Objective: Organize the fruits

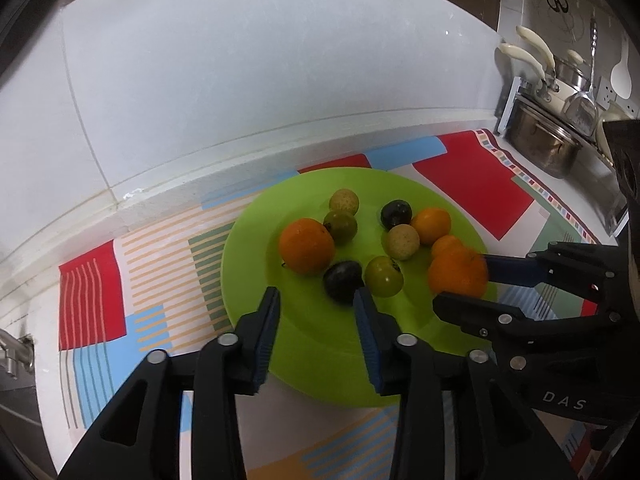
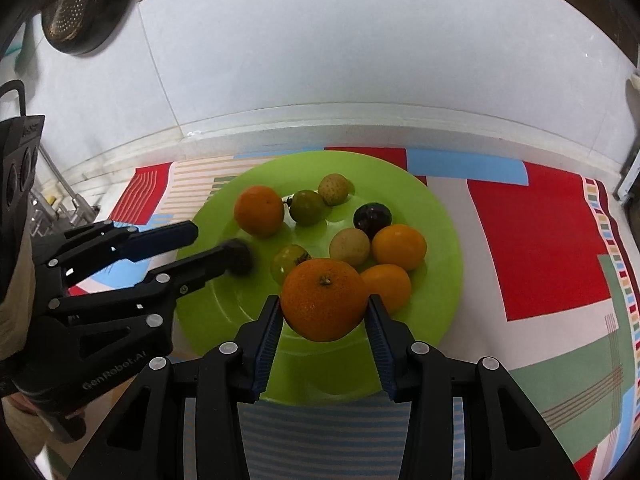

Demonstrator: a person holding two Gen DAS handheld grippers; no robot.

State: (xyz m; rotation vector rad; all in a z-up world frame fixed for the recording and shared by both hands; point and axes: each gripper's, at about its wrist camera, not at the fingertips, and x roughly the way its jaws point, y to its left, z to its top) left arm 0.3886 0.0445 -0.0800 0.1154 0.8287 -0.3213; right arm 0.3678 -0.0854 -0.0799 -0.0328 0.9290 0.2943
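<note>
Left wrist view: left gripper [image 1: 316,300] stands released beside a dark plum [image 1: 343,281] on the green plate [image 1: 248,252] — a sideways nudge could roll it.

Right wrist view: right gripper [image 2: 323,312] clasps a big orange [image 2: 324,299] over the plate's crowded fruit — slipping, it would scatter them.

A white counter [image 1: 224,184] carries a patterned mat [image 2: 540,240] under a green plate [image 1: 316,360].

Ahead of my fingers I see a white tiled wall [image 1: 240,92] rising behind a white counter [image 1: 168,196] covered by a patterned cloth [image 2: 540,240]. Right of them, steel pots [image 1: 548,136] are stacked; a perforated pan [image 2: 76,8] hangs upper left.
</note>
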